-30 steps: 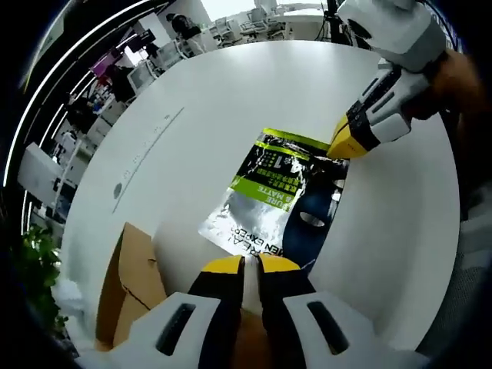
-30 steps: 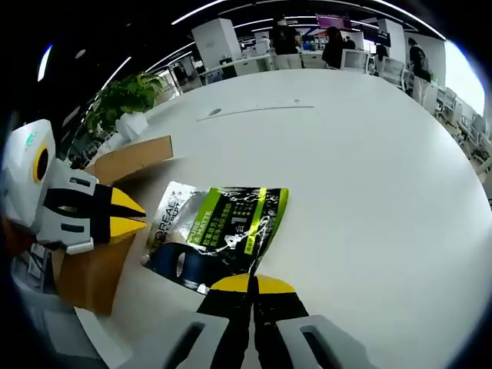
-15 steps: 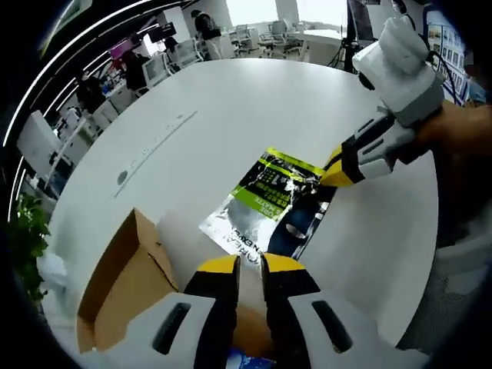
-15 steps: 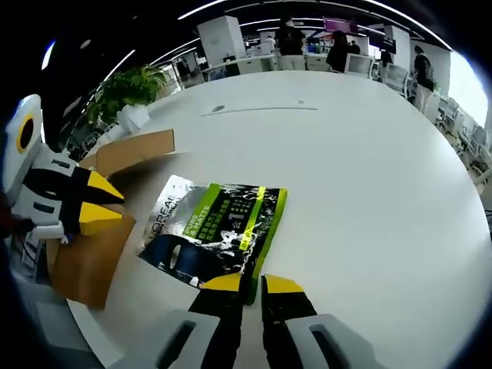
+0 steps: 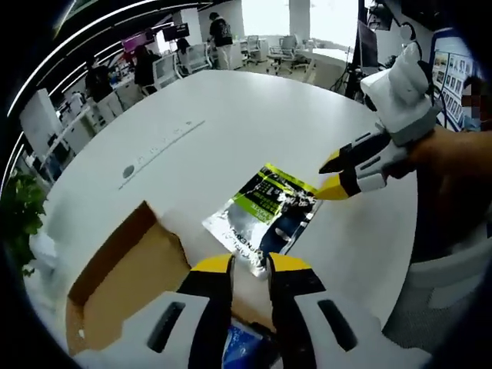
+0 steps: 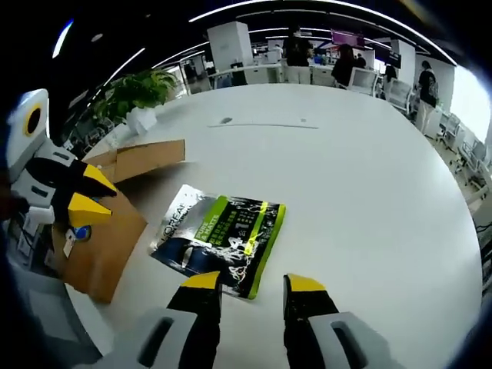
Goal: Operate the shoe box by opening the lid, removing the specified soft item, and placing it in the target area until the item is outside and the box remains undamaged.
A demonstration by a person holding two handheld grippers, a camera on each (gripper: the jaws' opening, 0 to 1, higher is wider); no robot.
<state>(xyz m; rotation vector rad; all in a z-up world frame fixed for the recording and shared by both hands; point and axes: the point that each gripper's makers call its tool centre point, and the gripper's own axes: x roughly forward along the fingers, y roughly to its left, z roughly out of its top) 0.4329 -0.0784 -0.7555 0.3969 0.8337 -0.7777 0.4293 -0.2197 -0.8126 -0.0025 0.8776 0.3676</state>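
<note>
Where the white round table (image 6: 369,177) spreads, open-plan office behind, both hand-held grippers parted, empty.

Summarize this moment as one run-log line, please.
pouch: flat on table, outside box | right gripper: open, clear of pouch | left gripper: open, over box

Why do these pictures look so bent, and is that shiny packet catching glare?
Both come from fisheye lenses: in the left gripper view the white table bulges and its edge curves; the right gripper view bends it likewise. The foil packet reflects ceiling light as pale silver patches in both views, and bright windows wash out the room's far side.
</note>
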